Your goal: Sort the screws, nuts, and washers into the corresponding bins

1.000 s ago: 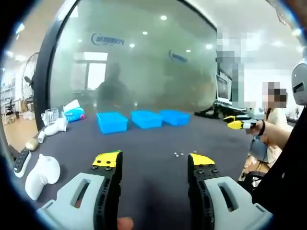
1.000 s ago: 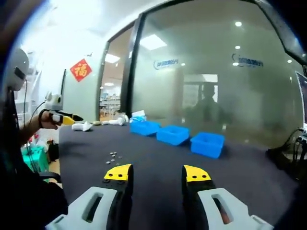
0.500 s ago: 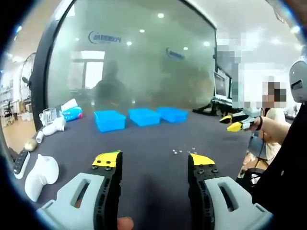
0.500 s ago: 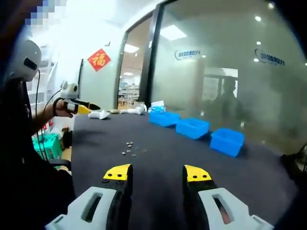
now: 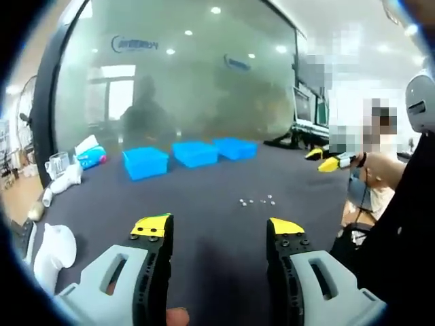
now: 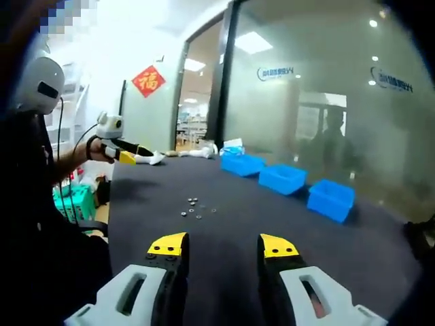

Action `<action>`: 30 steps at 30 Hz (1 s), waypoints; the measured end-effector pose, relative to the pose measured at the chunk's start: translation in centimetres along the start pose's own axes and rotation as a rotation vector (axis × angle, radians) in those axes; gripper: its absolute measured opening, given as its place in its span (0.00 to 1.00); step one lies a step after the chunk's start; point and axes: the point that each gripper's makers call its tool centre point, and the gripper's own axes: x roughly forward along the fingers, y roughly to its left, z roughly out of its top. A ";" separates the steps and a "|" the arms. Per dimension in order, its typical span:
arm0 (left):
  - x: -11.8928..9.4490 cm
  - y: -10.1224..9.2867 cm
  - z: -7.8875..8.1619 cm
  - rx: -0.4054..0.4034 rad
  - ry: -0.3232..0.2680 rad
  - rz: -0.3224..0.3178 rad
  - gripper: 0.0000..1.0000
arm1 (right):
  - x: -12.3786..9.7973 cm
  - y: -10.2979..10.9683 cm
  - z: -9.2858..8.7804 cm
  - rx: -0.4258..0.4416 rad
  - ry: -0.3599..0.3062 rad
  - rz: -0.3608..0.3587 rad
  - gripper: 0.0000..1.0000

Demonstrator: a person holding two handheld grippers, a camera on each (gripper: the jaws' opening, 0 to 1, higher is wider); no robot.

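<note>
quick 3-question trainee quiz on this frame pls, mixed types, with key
1. How many blue bins stand on the table?
2. True or false: the left tool is shut on a screw.
3. Where do the small parts lie? A) inside a bin B) loose on the table, apart from the bins C) between the right tool's jaws

Key:
1. Three, in a row.
2. False: its jaws are open with nothing between them.
3. B
</note>
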 end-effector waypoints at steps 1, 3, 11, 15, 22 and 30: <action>0.2 -0.2 0.0 0.011 0.008 -0.009 0.53 | 0.0 0.1 0.0 -0.002 0.001 0.003 0.37; 0.6 -0.6 0.0 0.027 0.020 -0.038 0.53 | 0.1 0.2 0.0 -0.002 0.001 0.009 0.37; 2.0 -1.5 -0.3 0.068 0.072 -0.105 0.53 | 0.2 0.7 -0.2 -0.017 0.014 0.029 0.36; 2.7 -2.5 0.1 0.082 0.084 -0.150 0.53 | 0.2 0.8 -0.3 -0.021 0.017 0.034 0.36; 5.1 -4.8 0.3 0.158 0.165 -0.254 0.53 | 0.4 0.5 -0.3 -0.031 0.017 0.033 0.35; 7.4 -7.2 0.3 0.228 0.254 -0.352 0.52 | 0.5 0.6 -0.4 -0.032 0.020 0.047 0.35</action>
